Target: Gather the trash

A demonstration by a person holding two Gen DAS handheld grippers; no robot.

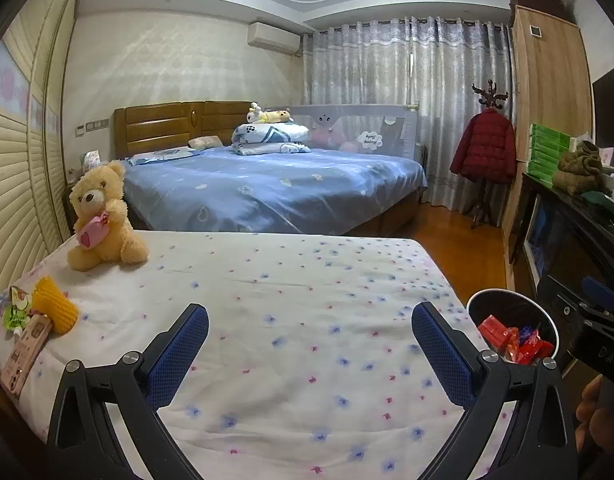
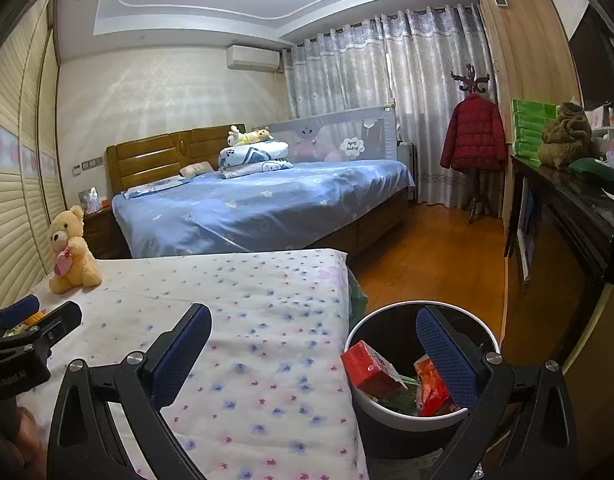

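Note:
A round trash bin (image 2: 423, 420) stands on the floor beside the flowered bed (image 2: 247, 320); it holds a red carton (image 2: 367, 368) and red wrappers (image 2: 431, 388). The bin also shows in the left wrist view (image 1: 507, 300). At the bed's left edge lie a yellow foam net (image 1: 55, 310), a green wrapper (image 1: 15, 312) and a pink box (image 1: 25, 352). My left gripper (image 1: 309, 340) is open and empty above the bed. My right gripper (image 2: 313, 344) is open and empty, its right finger over the bin.
A yellow teddy bear (image 1: 101, 220) sits on the flowered bed's far left. A blue bed (image 1: 267, 188) stands behind. A dark cabinet (image 2: 567, 216) with green boxes runs along the right. A coat stand with a red jacket (image 2: 473, 136) is by the curtains. Wooden floor lies between.

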